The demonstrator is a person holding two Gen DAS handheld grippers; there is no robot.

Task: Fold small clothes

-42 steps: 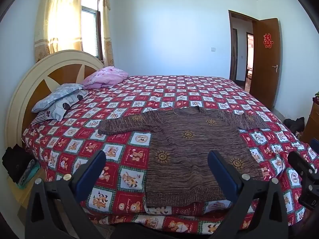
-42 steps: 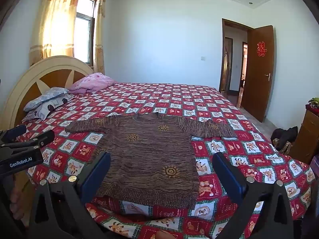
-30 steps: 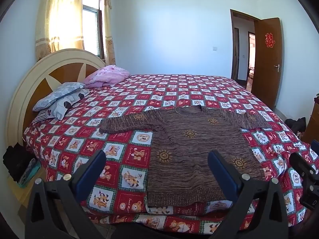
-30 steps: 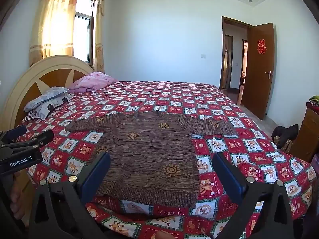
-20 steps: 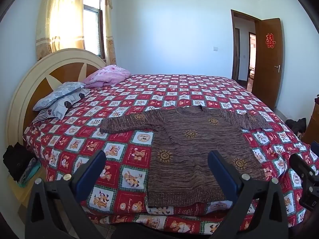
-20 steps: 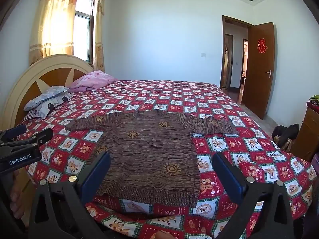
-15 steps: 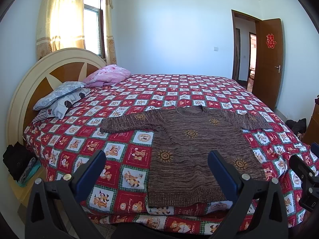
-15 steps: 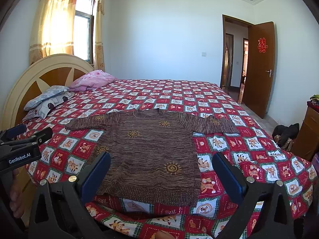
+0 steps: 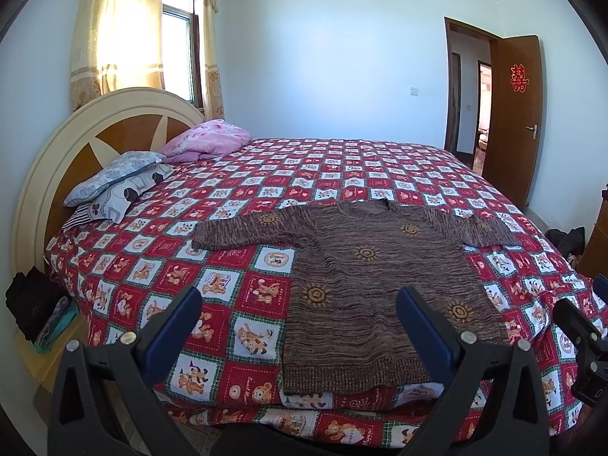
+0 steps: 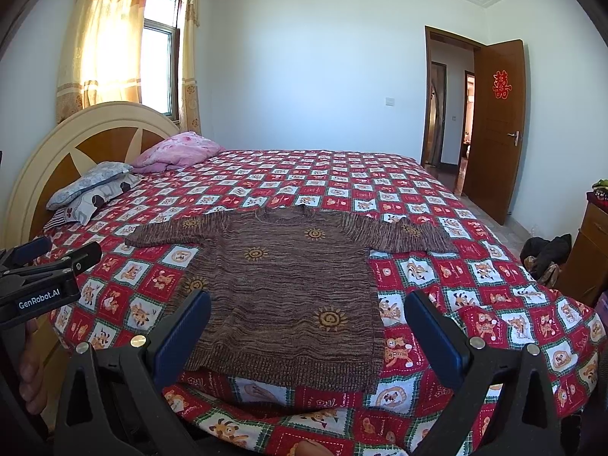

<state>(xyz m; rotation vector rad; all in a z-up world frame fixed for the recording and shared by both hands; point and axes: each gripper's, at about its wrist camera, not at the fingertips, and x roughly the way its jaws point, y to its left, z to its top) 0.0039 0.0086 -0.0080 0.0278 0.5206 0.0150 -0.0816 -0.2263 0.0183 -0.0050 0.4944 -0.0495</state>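
A brown knitted sweater (image 9: 364,285) with orange sun patterns lies flat on the bed, sleeves spread to both sides, hem toward me; it also shows in the right wrist view (image 10: 288,288). My left gripper (image 9: 300,311) is open and empty, held in the air in front of the bed's near edge, left of the sweater's hem. My right gripper (image 10: 307,315) is open and empty, in front of the hem. Neither touches the sweater. The left gripper's body shows at the left edge of the right wrist view (image 10: 45,281).
The bed has a red checked cartoon bedspread (image 9: 235,277). Pillows (image 9: 117,182) and a pink quilt (image 9: 209,140) lie by the round headboard (image 9: 95,129). A low stand with dark clothes (image 9: 34,315) is at the left. An open wooden door (image 10: 497,129) and cabinet (image 10: 592,250) are at the right.
Both grippers have drifted slightly; the view has shifted a little. The sweater has not moved and both grippers stay open.
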